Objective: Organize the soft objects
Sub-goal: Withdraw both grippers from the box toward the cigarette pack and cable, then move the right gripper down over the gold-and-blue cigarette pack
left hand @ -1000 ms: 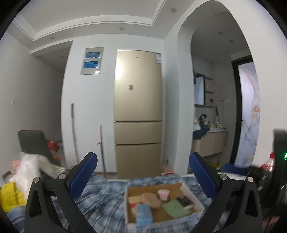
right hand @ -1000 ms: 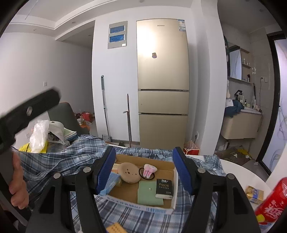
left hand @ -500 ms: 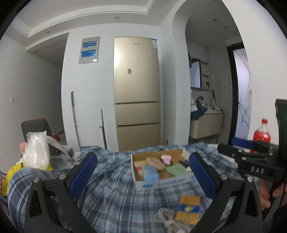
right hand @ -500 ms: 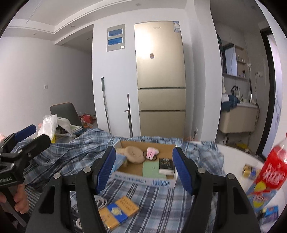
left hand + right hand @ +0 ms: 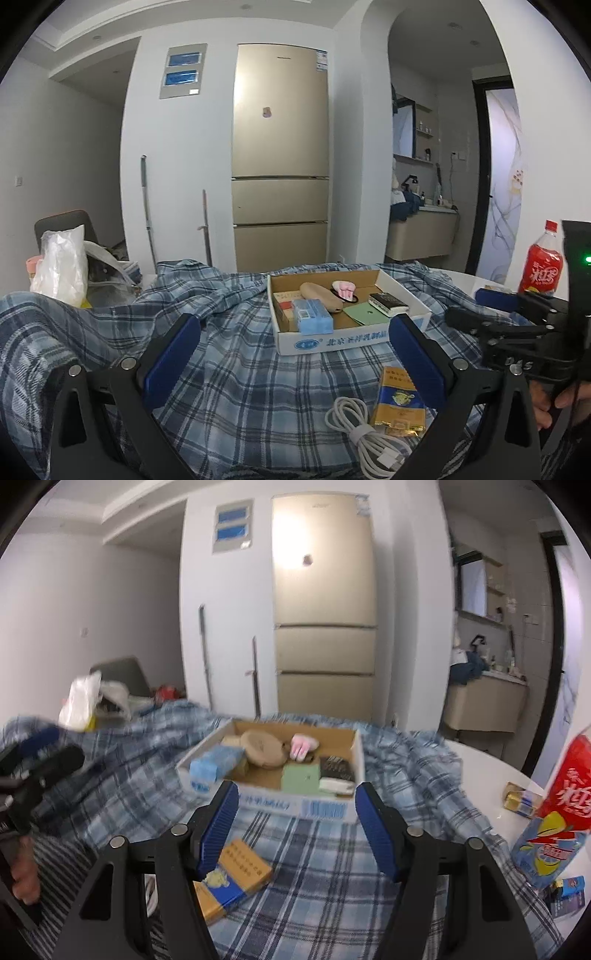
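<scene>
A blue plaid cloth (image 5: 236, 369) lies rumpled over the table; it also shows in the right wrist view (image 5: 325, 867). On it stands an open cardboard box (image 5: 332, 341) holding a tan round pouch (image 5: 319, 295), a pink plush piece (image 5: 343, 288), a blue tissue pack (image 5: 312, 315) and a green card. My left gripper (image 5: 291, 354) is open and empty above the cloth, short of the box. My right gripper (image 5: 295, 821) is open and empty, just before the box (image 5: 295, 806).
A yellow-blue packet (image 5: 399, 402) and a coiled white cable (image 5: 364, 432) lie on the cloth near me. A red drink bottle (image 5: 542, 264) stands at the right on the white table (image 5: 487, 775). A white plastic bag (image 5: 61, 264) sits left. A fridge (image 5: 280, 158) stands behind.
Both grippers have pulled back and tilted down from the box, so the near cloth, packet and cable have come into view. Both stay open and empty.
</scene>
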`<state>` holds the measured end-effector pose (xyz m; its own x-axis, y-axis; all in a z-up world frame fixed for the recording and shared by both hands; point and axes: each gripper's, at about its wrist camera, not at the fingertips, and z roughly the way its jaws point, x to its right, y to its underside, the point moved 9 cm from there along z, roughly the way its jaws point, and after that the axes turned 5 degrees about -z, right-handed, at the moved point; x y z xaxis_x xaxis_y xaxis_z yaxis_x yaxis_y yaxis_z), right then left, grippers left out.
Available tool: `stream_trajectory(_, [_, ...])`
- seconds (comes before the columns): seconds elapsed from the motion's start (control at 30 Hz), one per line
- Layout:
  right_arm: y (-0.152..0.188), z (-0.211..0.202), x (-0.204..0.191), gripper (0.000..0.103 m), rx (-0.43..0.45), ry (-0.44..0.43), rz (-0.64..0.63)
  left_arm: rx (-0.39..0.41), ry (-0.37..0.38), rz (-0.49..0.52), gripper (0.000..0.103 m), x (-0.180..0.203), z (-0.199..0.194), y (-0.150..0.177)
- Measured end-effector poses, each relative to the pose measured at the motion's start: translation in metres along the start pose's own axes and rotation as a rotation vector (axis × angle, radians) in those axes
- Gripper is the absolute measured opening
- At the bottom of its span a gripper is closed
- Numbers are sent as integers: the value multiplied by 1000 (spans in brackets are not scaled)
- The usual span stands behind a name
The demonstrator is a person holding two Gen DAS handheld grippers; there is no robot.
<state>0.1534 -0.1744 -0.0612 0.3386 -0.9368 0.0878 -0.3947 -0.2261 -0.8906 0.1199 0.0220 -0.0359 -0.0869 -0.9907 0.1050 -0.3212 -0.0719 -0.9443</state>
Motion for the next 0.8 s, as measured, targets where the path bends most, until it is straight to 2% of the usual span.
stream_trajectory(0.1, [2, 2, -4, 65, -11, -1, -16, -43, -6, 16, 103, 3, 6, 5])
stream_trajectory(0.2, [2, 1, -1, 65, -12, -2, -7, -138, 43, 17, 103, 8, 19, 17])
stream_trajectory(0.33, [1, 2, 0, 65, -17, -7, 2, -211, 69, -7, 103, 6, 27, 27])
stream_trajectory(0.4, [3, 4, -2, 65, -36, -37, 11, -257, 83, -33, 103, 4, 33, 34])
stream_trajectory(0.5, [17, 16, -10, 65, -156, -144, 50, -269, 82, -51, 103, 2, 34, 36])
stream_trajectory(0.67, [29, 22, -12, 65, -271, -187, 120, -252, 62, -50, 103, 0, 32, 34])
stream_trajectory(0.77, [48, 28, -25, 65, -448, -248, 181, -255, 54, -67, 103, -5, 34, 34])
stream_trajectory(0.8, [50, 28, -30, 65, -462, -269, 197, -255, 54, -73, 103, -6, 34, 34])
